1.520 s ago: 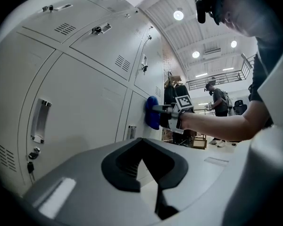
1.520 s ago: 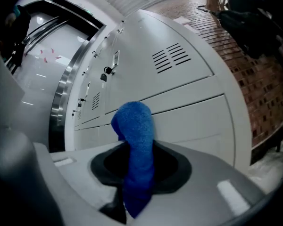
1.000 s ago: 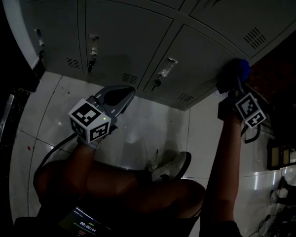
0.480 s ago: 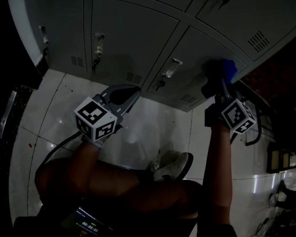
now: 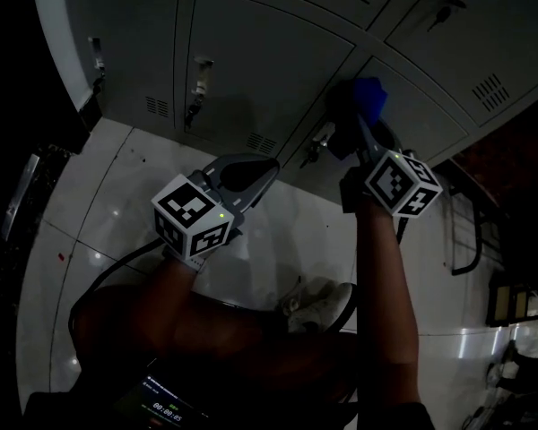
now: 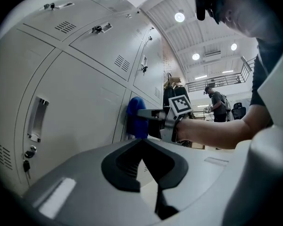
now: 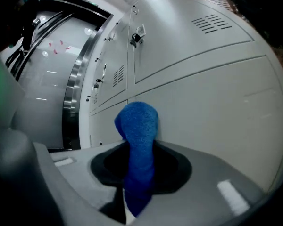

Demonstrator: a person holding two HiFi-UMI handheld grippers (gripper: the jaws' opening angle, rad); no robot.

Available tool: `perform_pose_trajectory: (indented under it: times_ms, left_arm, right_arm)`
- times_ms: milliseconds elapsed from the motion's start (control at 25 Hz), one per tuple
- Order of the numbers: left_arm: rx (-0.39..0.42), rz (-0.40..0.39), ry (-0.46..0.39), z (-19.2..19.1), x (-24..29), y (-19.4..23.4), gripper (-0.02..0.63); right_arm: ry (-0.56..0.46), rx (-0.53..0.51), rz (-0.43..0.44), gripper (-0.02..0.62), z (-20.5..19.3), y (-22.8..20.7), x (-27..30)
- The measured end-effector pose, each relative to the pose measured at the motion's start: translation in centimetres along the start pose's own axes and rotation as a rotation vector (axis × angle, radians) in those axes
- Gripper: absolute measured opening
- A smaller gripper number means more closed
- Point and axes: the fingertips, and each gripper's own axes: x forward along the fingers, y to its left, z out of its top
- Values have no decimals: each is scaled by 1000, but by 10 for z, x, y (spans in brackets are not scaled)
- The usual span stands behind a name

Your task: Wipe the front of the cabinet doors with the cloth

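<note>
L gripper (image 5: 251, 173) low over floor (image 5: 117, 177), jaws together, nothing btwn. Below it, screen (image 5: 166, 399) cut off at frame edge, digits too dim to read. R gripper (image 5: 354, 128) clamps blue cloth (image 5: 368, 95), pressed on grey cabinet door (image 5: 251, 52) just past latch (image 5: 318, 141).

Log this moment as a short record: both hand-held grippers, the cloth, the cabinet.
left hand-held gripper: jaws together, nothing between them, held off the cabinet doors
right hand-held gripper: shut on the blue cloth
cloth position: bunched end sticks out past the jaws, against a grey door front
cabinet: grey metal doors with vents, all closed
person: crouched over the white floor
</note>
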Motion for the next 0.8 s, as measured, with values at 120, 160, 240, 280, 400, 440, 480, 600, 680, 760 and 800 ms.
perform_pose_trajectory:
  times_ms: [120, 160, 240, 280, 400, 440, 480, 600, 680, 760, 800]
  left_arm:
    - [-7, -6, -3, 0, 0, -1, 3]
    - [-10, -8, -2, 0, 0, -1, 3]
    - [-16, -10, -2, 0, 0, -1, 3]
    - [-18, -10, -2, -1, 0, -1, 3]
    - [-21, -12, -1, -2, 0, -1, 3]
    - [-20, -13, 0, -2, 0, -1, 3]
    - [-19, -12, 1, -2, 0, -1, 3]
    - [-16, -10, 5, -3, 0, 0, 3]
    - [-16, -10, 9, -4, 1, -1, 3]
    - [-15, -11, 13, -5, 1, -1, 3]
    - [-15, -11, 14, -6, 1, -1, 3]
  right_arm:
    - [16, -3, -2, 106, -7, 1, 12]
    - [16, -4, -4, 106, -7, 1, 13]
    - [14, -15, -21, 106, -7, -1, 12]
    - [14, -25, -38, 106, -7, -4, 10]
    - [8, -38, -90, 106, -6, -17, 1]
    - [4, -36, -104, 106, -5, -22, -3]
    - [1, -35, -118, 106, -4, -26, -6]
    - [-1, -43, -161, 106, -1, -39, -17]
    - [-5, -44, -188, 106, 1, -49, -25]
    - [-13, -39, -214, 106, 4, -59, -33]
    - [-16, -36, -228, 106, 5, -64, -38]
